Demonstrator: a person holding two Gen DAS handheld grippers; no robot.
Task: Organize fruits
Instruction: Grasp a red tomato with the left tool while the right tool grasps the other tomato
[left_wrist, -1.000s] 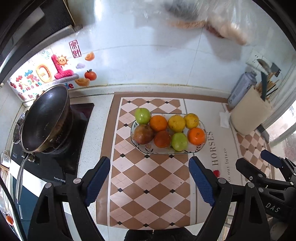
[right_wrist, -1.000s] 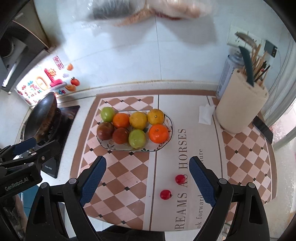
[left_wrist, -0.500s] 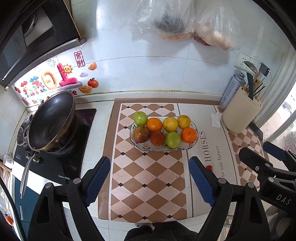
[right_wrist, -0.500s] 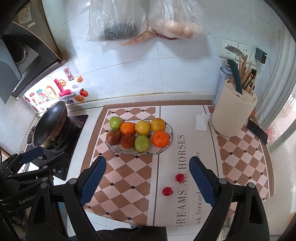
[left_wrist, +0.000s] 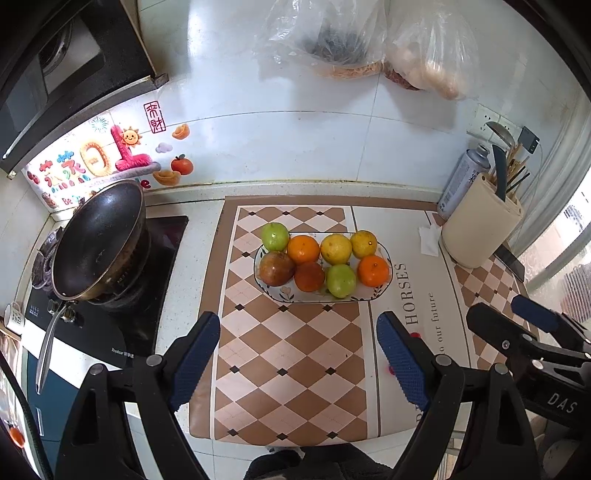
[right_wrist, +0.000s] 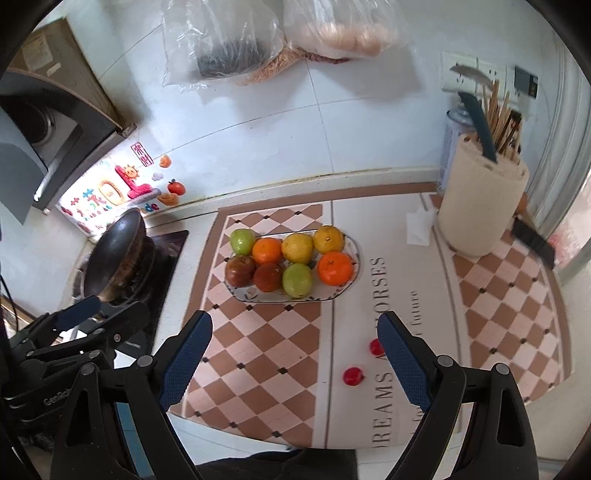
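An oval white plate (left_wrist: 382, 291) (right_wrist: 328, 295) on the checkered mat holds several fruits: green apples (left_wrist: 275, 236), oranges (left_wrist: 373, 271), yellow citrus (left_wrist: 335, 249) and dark red fruits (left_wrist: 276, 268). Two small red fruits (right_wrist: 353, 376) (right_wrist: 375, 346) lie on the mat nearer the counter's front edge. My left gripper (left_wrist: 299, 363) is open and empty, held back from the plate. My right gripper (right_wrist: 295, 363) is open and empty; one small red fruit sits beside its right finger (right_wrist: 402, 363).
A black wok (left_wrist: 98, 240) sits on the stove at left. A cream utensil holder (right_wrist: 480, 214) with a spray can (right_wrist: 452, 147) behind it, a tissue (right_wrist: 417, 225) and a phone (right_wrist: 533, 238) are at right. Plastic bags (left_wrist: 373, 40) hang on the tiled wall.
Both grippers have pulled back and up from the counter, so the plate looks smaller and more of the wall shows. Both stay open. No fruit has moved.
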